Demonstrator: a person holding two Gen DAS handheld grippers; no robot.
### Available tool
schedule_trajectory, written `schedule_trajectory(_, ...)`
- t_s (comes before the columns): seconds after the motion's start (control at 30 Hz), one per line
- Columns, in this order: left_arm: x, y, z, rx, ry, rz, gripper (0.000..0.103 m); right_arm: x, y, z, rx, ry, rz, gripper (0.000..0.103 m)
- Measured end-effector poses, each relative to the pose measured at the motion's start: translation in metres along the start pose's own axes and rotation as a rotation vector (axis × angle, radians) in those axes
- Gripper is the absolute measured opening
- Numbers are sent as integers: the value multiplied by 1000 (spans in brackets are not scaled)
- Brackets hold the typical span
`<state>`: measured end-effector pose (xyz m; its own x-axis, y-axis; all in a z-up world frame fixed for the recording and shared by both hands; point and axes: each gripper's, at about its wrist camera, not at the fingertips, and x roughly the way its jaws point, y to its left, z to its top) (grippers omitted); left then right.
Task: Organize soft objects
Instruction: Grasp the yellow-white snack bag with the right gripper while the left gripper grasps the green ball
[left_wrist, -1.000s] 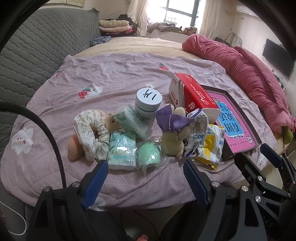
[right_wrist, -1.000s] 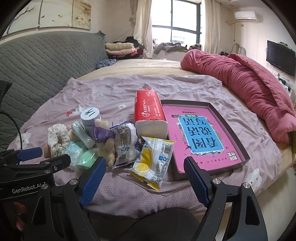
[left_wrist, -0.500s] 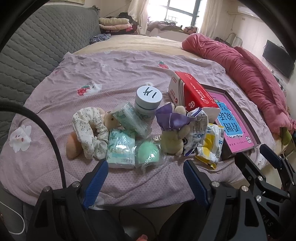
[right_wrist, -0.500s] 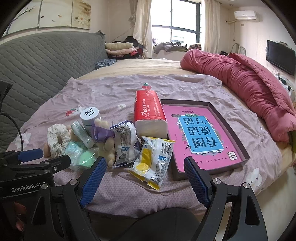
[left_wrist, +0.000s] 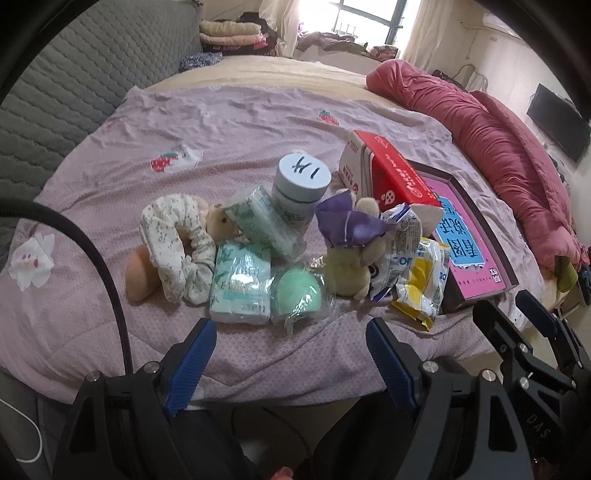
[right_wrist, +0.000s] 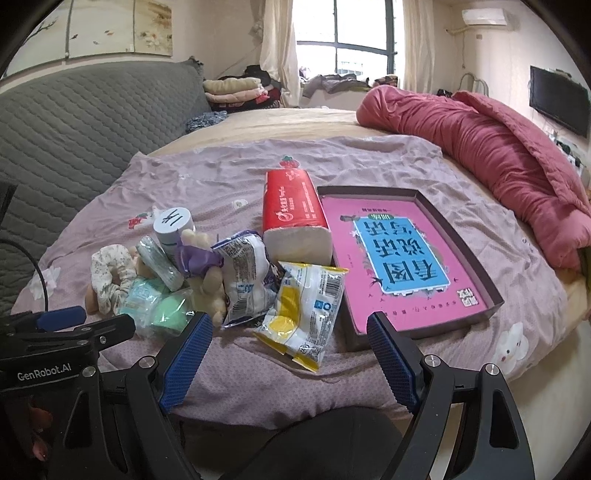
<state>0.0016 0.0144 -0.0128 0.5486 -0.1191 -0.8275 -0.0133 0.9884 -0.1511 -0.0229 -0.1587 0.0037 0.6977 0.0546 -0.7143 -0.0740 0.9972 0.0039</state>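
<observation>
- The soft things lie in one loose heap at the near edge of the bed (left_wrist: 236, 122), within reach of both tools, while the shallow box lid (right_wrist: 458, 240) with its pink printed floor sits to their right with nothing loose in it, so it reads as the likely place for sorted items.
- The left tool (left_wrist: 291, 347) hangs just off the bed edge, its blue fingers spread wide and holding nothing, lined up with the green sponge (left_wrist: 298, 291) in its clear wrap and the tissue pack (left_wrist: 240, 284) just beside it.
- The right tool (right_wrist: 290, 341) is equally wide and empty, facing the yellow snack packet (right_wrist: 303, 314), which lies nearest it and overlaps the lid's near-left corner.
- The plush toy (left_wrist: 351, 254) with the purple bow leans between the sponge and the white packet (right_wrist: 247, 280); the floral scrunchie (left_wrist: 173, 243) lies at the far left of the heap, draped over a peach-coloured soft piece.
- The jar (left_wrist: 301, 184) and the red tissue block (right_wrist: 295, 218) stand at the back, so reaching them first would mean passing over the front items.
- Nothing appears sorted yet; the nearest pieces look the easiest first picks.
</observation>
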Motion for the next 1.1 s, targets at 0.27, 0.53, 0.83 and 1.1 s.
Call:
schedule_trajectory(0.27,18,10,-1,-41,67,-50,83,9,-4,-2,22,32,7,86)
schedule_trajectory(0.53,48,12,4,-71,117,-53,83,25,-15,-2,71,80,8,86)
schedule_trajectory(0.83,73,0,11,-36,138,-36,69,51,-22,-1,108,149,8,86)
schedule_trajectory(1.1,84,-7,13,-10,147,-22,63,80,-24,-5,170,244,28,86)
